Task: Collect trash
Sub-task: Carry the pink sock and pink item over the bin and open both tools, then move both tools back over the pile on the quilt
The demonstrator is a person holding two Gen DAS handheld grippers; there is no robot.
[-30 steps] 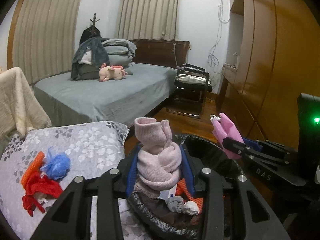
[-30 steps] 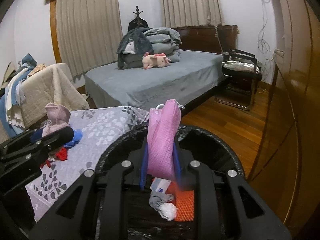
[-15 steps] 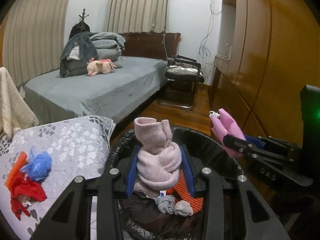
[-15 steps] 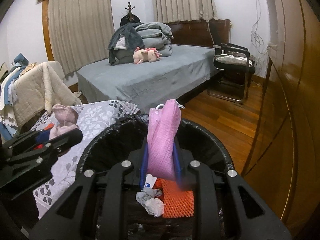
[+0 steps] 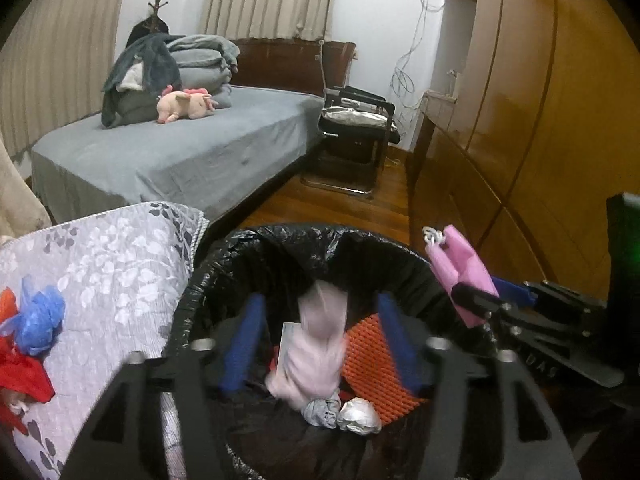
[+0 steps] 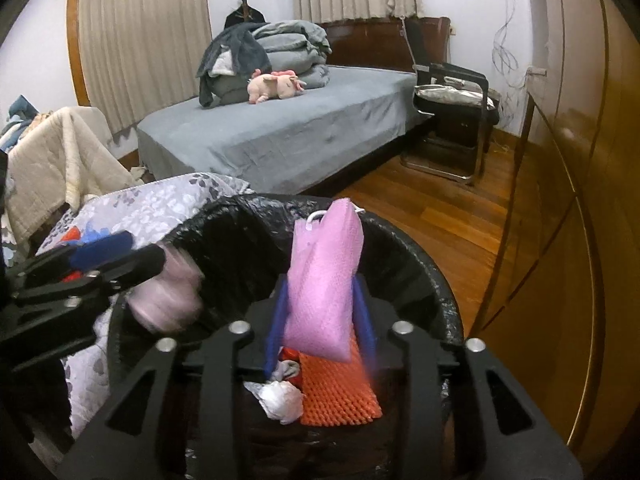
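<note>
Trash is leaving both of my tongs at this moment, and this is where I see the risks. The left gripper [image 5: 320,340] has its jaws opening wide; the pale pink knitted sock bundle [image 5: 316,356] between them is blurred and no longer touches either blue pad, so I judge it is falling into the black-lined trash bin [image 5: 304,236] directly below the fingertips. The right gripper [image 6: 320,320] is also opening, but the pink mesh pouch [image 6: 326,280] stands upright between its pads and seems to lean on them. My first worry is that the mesh catches on a pad and hangs there instead of dropping. The second is the rim: the pouch top, with its white loop, reaches up to the far edge of the bin, so if it tips forward it could rest on the liner or slide to the wooden floor [image 6: 440,208] beyond. Inside the bin, under both tongs, an orange mesh piece [image 6: 336,392] and crumpled foil [image 6: 280,400] already lie. To the left of the left tongs, blue plastic [image 5: 38,320] and red scraps [image 5: 20,376] wait on the floral quilt [image 5: 120,260], close to its edge.
</note>
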